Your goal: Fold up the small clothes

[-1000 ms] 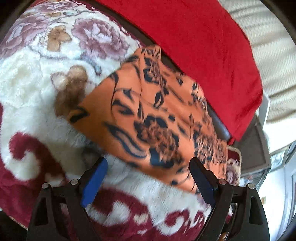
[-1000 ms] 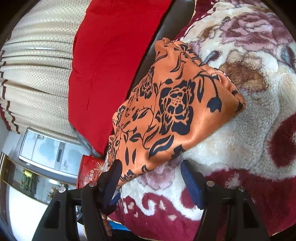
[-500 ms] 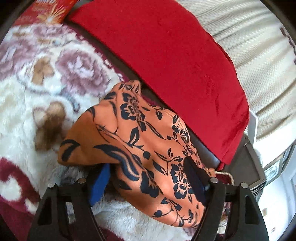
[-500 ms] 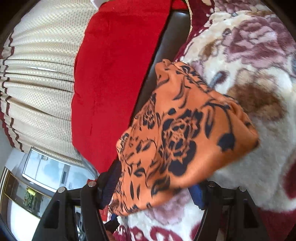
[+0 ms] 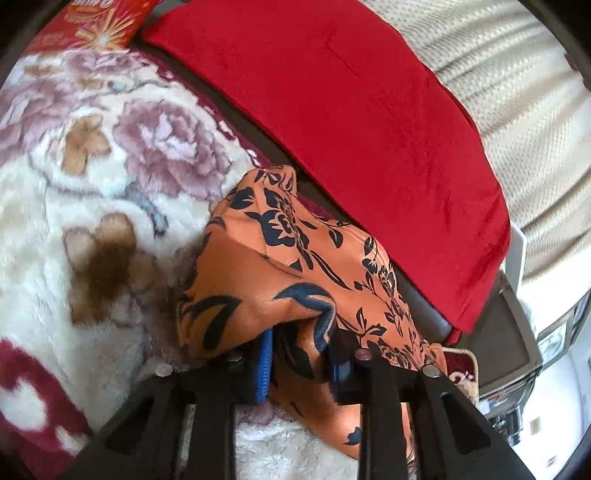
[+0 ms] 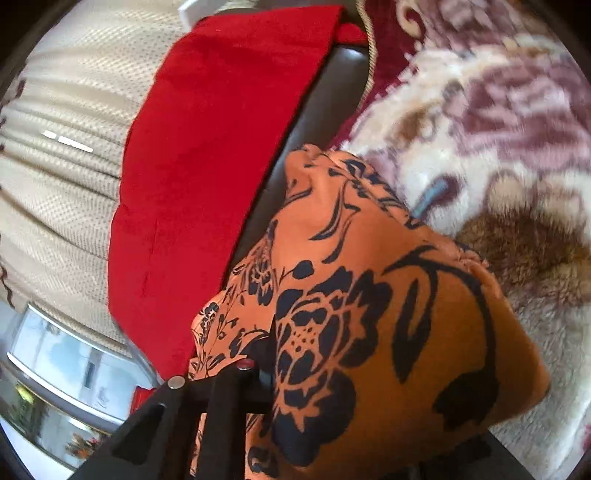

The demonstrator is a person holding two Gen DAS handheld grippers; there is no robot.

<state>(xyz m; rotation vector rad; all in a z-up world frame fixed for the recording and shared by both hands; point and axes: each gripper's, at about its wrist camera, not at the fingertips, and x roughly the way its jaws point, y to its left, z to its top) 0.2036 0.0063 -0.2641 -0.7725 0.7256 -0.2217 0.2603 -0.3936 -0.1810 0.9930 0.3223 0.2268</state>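
Observation:
An orange cloth with a dark floral print (image 5: 295,266) lies bunched on the fleece blanket (image 5: 74,192). My left gripper (image 5: 301,363) is at its near edge; the jaws are closing, and a fold of the cloth is pinched between the blue pads (image 5: 263,363). In the right wrist view the same cloth (image 6: 388,314) is raised and drapes over my right gripper (image 6: 321,384). Its jaws are closing too, with the cloth between them. Only the left finger (image 6: 255,369) shows; the other is hidden under the fabric.
A red cushion (image 5: 351,110) leans on the dark sofa back (image 6: 317,99) just behind the cloth. Cream curtains (image 5: 517,92) hang beyond it. A red printed packet (image 5: 96,26) lies at the blanket's far edge. A window and a cabinet (image 6: 55,369) are at the side.
Both pairs of jaws have closed from wide open onto the cloth's near edge. The cloth has risen off the blanket and bunched up. Both views have tilted upward.

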